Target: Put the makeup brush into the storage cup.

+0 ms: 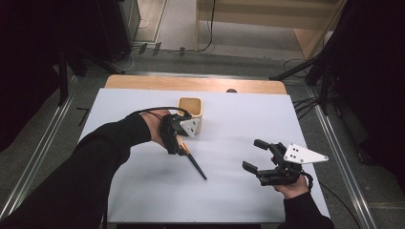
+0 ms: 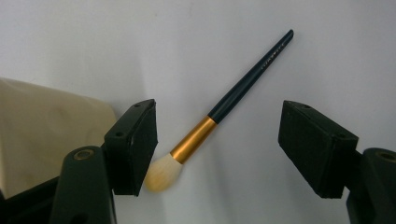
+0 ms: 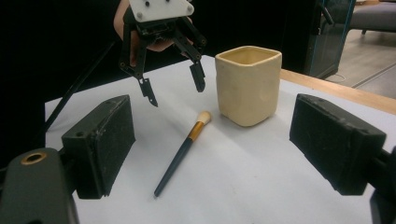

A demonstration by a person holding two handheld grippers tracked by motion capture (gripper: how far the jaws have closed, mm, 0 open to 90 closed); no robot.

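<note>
Left gripper (image 3: 172,88) poised above the makeup brush (image 2: 219,112) (dark teal handle, gold ferrule, pale cream bristle tuft), jaws spread well apart and pointing down, nothing between the pads yet. Brush lying flat on the white table sheet (image 1: 229,191), just beside the cream square ceramic cup (image 3: 247,86), bristle end toward the cup, handle tip trailing away toward the person's side.

Key relation: in the left gripper view, long axis of the brush running diagonally across the gap between the two jaws, tuft almost against the left-hand pad, handle slanting off up and to the right. Not square to the closing line, then; probably calls for a small turn of the wrist before lowering, so that the pads meet the ferrule or handle across its width. Height of the pads above the sheet hard to judge, though in the right gripper view seemingly clear of the brush.

Right gripper (image 1: 260,157) well apart on the other side of the sheet, jaws wide and empty. Left hand (image 1: 155,126) plainly the nearer one.
</note>
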